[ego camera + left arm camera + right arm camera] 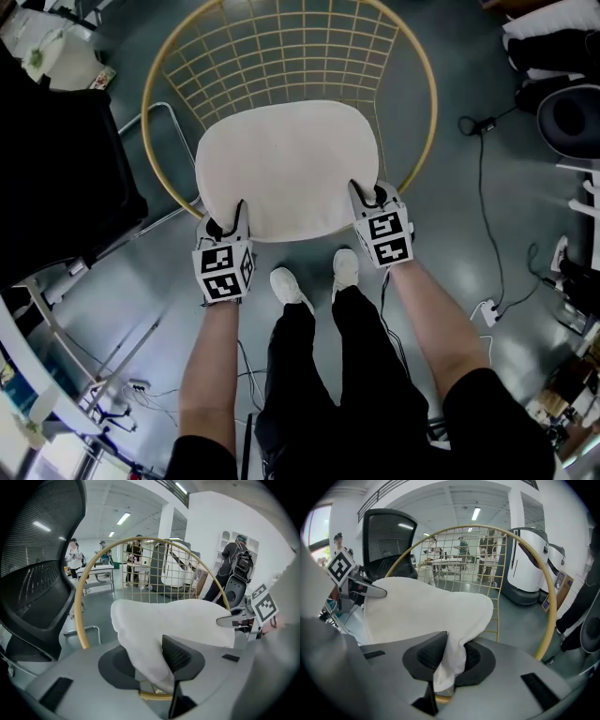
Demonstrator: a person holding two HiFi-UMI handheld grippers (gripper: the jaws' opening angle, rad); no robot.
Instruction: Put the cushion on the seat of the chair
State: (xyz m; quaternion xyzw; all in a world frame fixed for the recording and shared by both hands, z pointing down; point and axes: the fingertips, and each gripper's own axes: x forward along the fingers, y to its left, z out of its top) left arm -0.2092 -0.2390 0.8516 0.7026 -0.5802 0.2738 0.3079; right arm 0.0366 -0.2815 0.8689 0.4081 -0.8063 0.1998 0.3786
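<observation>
Cushion (286,169), cream, oblong with rounded corners, centre of the head view: lies spread over the seat of the round gold wire chair (433,112), whose grid back fills the upper centre of the frame. Left gripper (227,218), at the cushion's lower-left corner: jaws parted, with the corner fabric lying slack between them, draped against one pad and not pinched. Right gripper (370,194), at the cushion's lower-right corner: jaws clenched on a narrow fold of the cushion's edge, the fabric squeezed thin between the pads and hanging out below them. Forearms, bare, run from both grippers toward the lower edge of the frame. White shoes (291,286), one pair, on the grey floor (450,244) just below the cushion's near edge, between the two grippers. Black mesh office chair (37,573), left side of the left gripper view, beside the wire chair. Black cable (487,187), trailing down the floor at the right of the head view. People (236,564), several, standing well behind the chair in both gripper views.
</observation>
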